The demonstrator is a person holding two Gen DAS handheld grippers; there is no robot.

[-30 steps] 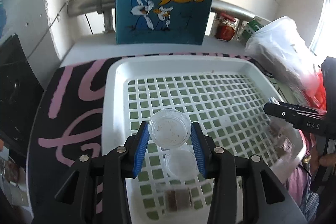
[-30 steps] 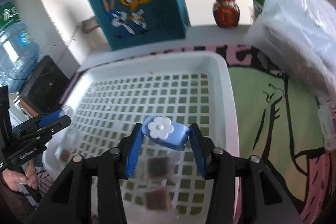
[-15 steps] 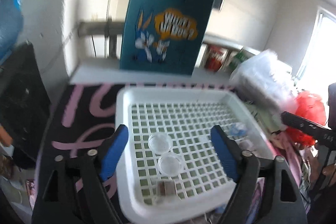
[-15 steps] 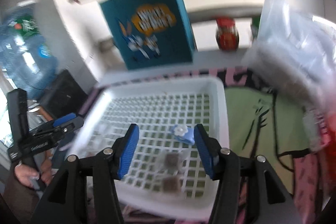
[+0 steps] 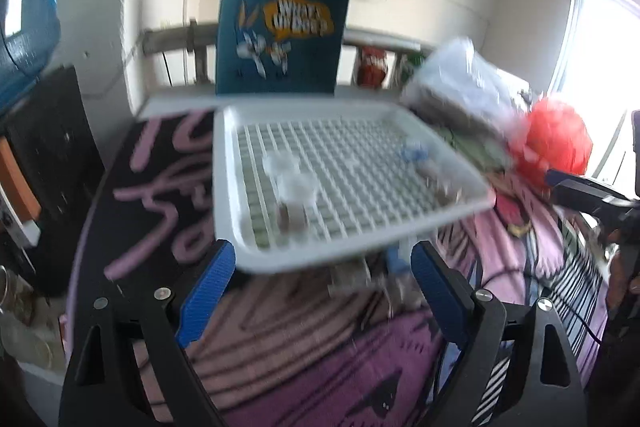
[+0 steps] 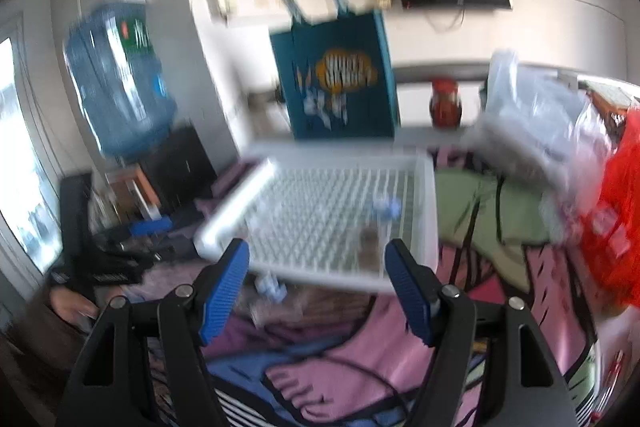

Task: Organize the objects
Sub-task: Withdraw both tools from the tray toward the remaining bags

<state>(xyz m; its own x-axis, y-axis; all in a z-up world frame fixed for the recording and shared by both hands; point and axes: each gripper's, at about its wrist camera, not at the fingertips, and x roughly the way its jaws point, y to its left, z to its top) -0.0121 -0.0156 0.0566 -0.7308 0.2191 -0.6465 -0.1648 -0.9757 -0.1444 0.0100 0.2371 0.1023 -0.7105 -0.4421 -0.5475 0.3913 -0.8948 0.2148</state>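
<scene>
A white slotted tray point(image 5: 228, 187) point(image 6: 424, 211) lies on a patterned cloth. In it sit two clear round lids point(image 5: 290, 175), a brown sachet point(image 5: 290, 217), a blue flower clip point(image 5: 414, 151) point(image 6: 386, 207) and more sachets point(image 6: 366, 239). My left gripper point(image 5: 316, 295) is open and empty, pulled back before the tray's near edge. My right gripper point(image 6: 316, 285) is open and empty, also back from the tray. Small blurred items point(image 5: 360, 275) point(image 6: 272, 287) lie on the cloth just before the tray.
A teal cartoon tote bag point(image 5: 284, 31) stands behind the tray. A clear plastic bag point(image 5: 460, 83) and a red bag point(image 5: 556, 139) lie at the right. A blue water jug point(image 6: 116, 83) stands at the left. The other gripper point(image 5: 592, 191) shows at the right edge.
Both grippers let go of their items in the tray, opened wide and pulled back and up away from it. The views are motion-blurred.
</scene>
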